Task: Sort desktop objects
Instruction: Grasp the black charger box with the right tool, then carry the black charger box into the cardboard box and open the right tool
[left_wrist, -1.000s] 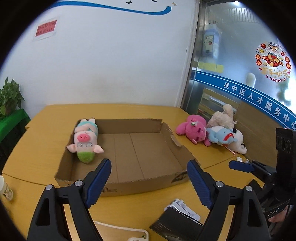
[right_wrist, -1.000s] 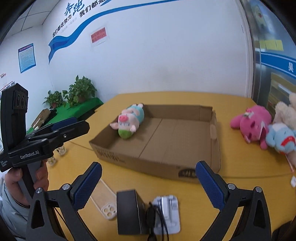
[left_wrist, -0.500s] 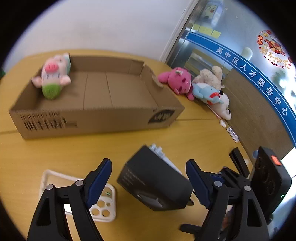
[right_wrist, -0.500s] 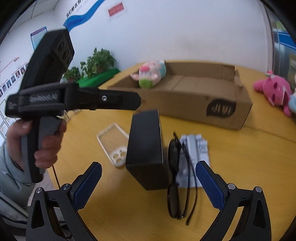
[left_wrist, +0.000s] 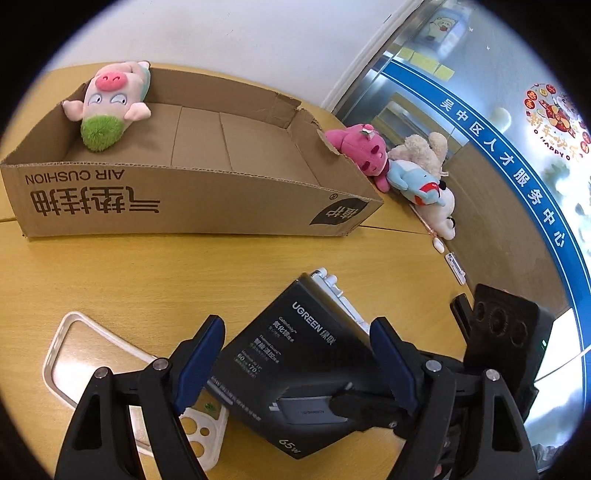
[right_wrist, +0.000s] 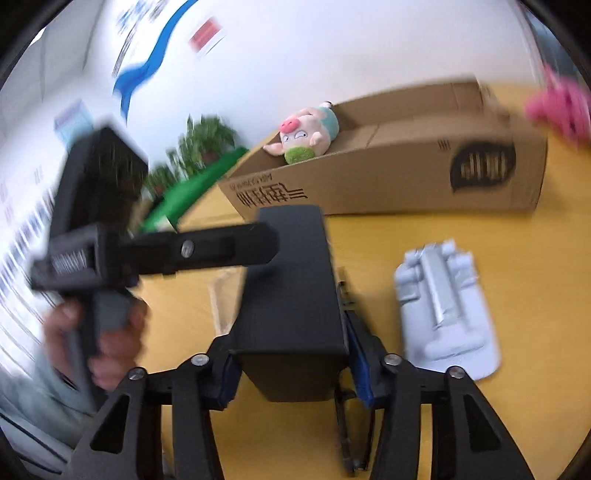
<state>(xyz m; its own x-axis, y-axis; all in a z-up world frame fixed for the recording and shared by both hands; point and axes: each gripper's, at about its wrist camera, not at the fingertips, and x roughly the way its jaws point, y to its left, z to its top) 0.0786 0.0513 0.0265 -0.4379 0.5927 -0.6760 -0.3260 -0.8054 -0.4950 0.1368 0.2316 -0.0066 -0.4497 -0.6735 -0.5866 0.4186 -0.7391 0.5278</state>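
A black charger box (left_wrist: 299, 365) stands on the wooden table between the wide-apart fingers of my open left gripper (left_wrist: 297, 363). In the right wrist view my right gripper (right_wrist: 295, 373) is shut on the near end of the same black box (right_wrist: 291, 288). An open cardboard box (left_wrist: 192, 192) lies beyond, with a pink pig plush (left_wrist: 110, 103) in its far left corner. The cardboard box (right_wrist: 399, 173) and the pig (right_wrist: 306, 131) also show in the right wrist view. The left gripper's body (right_wrist: 159, 254) reaches the black box from the left.
A clear phone case (left_wrist: 122, 380) lies at the left of the black box. A white plastic tray (right_wrist: 443, 310) lies at its right, with black glasses partly hidden beside it. A pink plush (left_wrist: 364, 153), a blue plush (left_wrist: 415, 182) and a white plush (left_wrist: 441, 212) lie right of the cardboard box.
Both grippers dropped toward the table and closed in on the black box. My right gripper went from wide open to shut on the box. The left stayed open.
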